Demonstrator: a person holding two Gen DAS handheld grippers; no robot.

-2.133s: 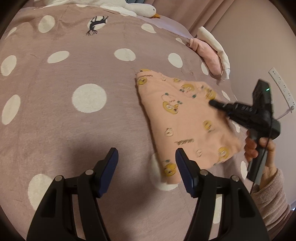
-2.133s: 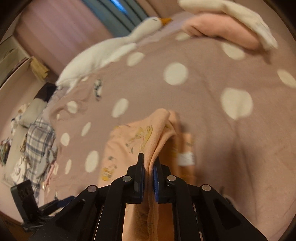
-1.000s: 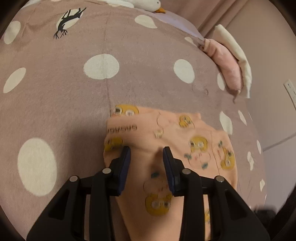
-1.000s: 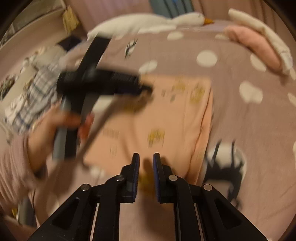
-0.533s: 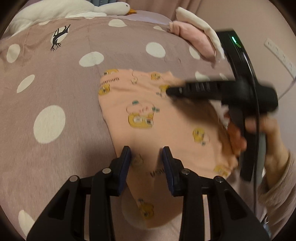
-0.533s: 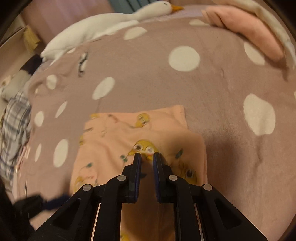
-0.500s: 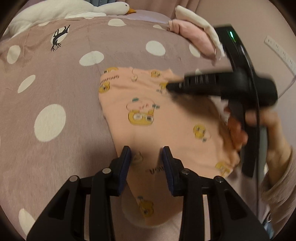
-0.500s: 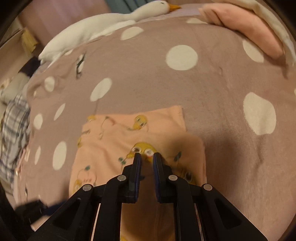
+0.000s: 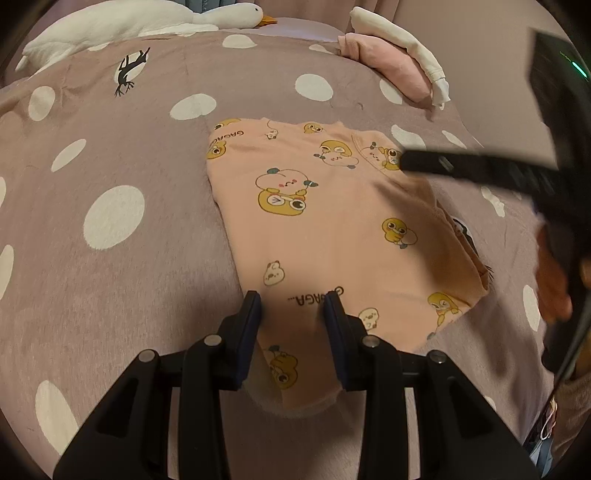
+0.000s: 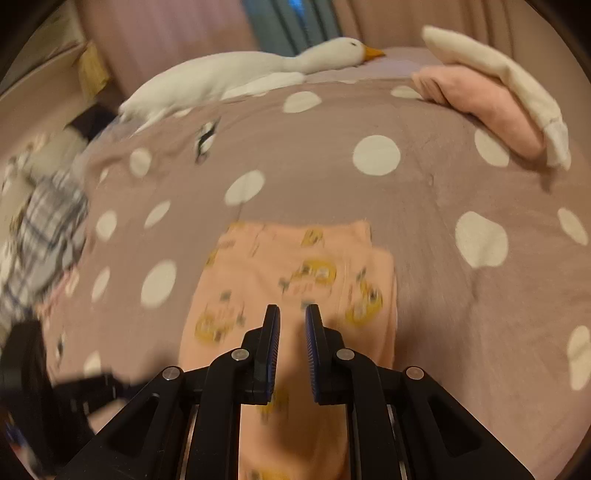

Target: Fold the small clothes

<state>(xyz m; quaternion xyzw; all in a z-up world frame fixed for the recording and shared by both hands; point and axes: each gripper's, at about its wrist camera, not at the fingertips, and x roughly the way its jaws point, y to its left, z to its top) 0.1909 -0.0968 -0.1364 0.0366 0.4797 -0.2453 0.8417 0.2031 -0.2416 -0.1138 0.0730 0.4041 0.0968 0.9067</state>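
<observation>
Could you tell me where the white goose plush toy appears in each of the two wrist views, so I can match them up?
Left wrist view: the white goose plush lies along the top edge, left of centre, orange beak pointing right.
Right wrist view: the same goose stretches across the upper middle, beak pointing right.
Shared landmark: the folded pink and cream clothes pile sits right of the beak in both.

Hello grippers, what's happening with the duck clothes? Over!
Left gripper open over near edge, right gripper almost shut, both empty. Peach duck-print garment lies folded flat on dotted mauve blanket. Nothing blocking.
</observation>
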